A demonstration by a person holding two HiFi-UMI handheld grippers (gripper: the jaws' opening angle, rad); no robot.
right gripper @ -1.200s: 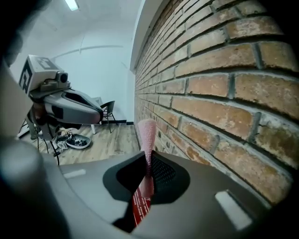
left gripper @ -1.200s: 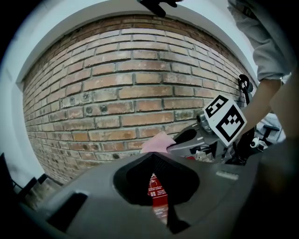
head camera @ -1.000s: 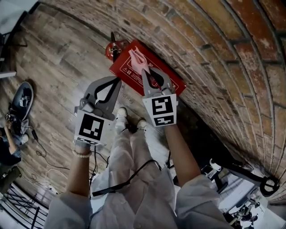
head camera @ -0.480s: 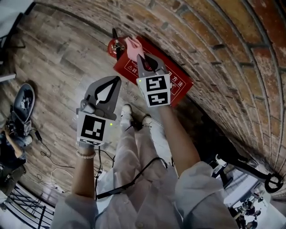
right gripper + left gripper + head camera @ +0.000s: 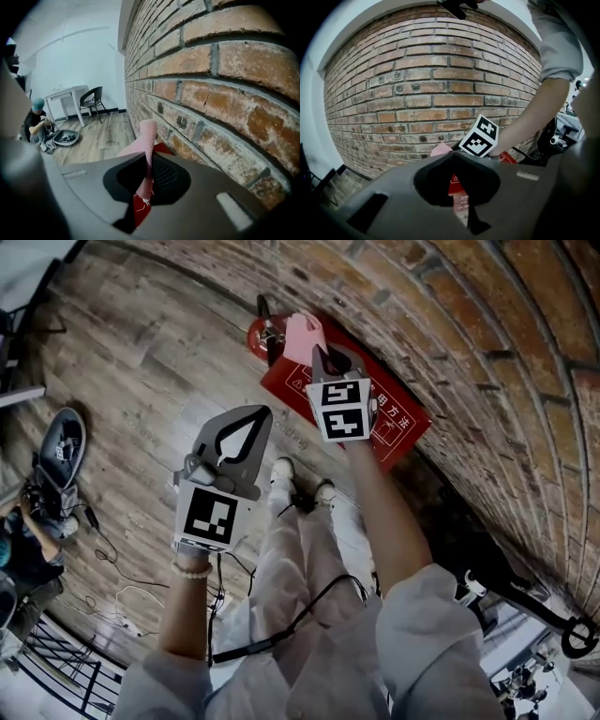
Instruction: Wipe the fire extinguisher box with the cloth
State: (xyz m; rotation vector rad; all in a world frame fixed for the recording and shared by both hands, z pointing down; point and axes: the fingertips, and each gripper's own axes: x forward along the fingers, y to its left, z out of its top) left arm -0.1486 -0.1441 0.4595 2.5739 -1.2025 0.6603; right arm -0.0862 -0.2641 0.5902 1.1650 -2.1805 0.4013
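Observation:
The red fire extinguisher box (image 5: 392, 418) lies flat at the foot of the brick wall (image 5: 487, 334). A red extinguisher (image 5: 265, 334) sits at its far left end. My right gripper (image 5: 322, 354) is shut on a pink cloth (image 5: 305, 334) and holds it over the box's left end. In the right gripper view the cloth (image 5: 148, 136) sticks up from the shut jaws with the box (image 5: 139, 208) below. My left gripper (image 5: 262, 413) hangs shut and empty over the wood floor, left of the box. Its own view shows the box (image 5: 457, 185), the cloth (image 5: 440, 150) and the right gripper's marker cube (image 5: 479, 136).
A person sits on the floor at the left beside a round tray (image 5: 58, 448) of parts, also in the right gripper view as the person (image 5: 36, 121). A table (image 5: 68, 93) and chair (image 5: 92, 100) stand further back. Cables (image 5: 122, 601) trail on the floor. A scooter (image 5: 525, 601) leans lower right.
My right gripper has carried the pink cloth along the box toward its left end, near the extinguisher. The left gripper has stayed shut and hardly moved.

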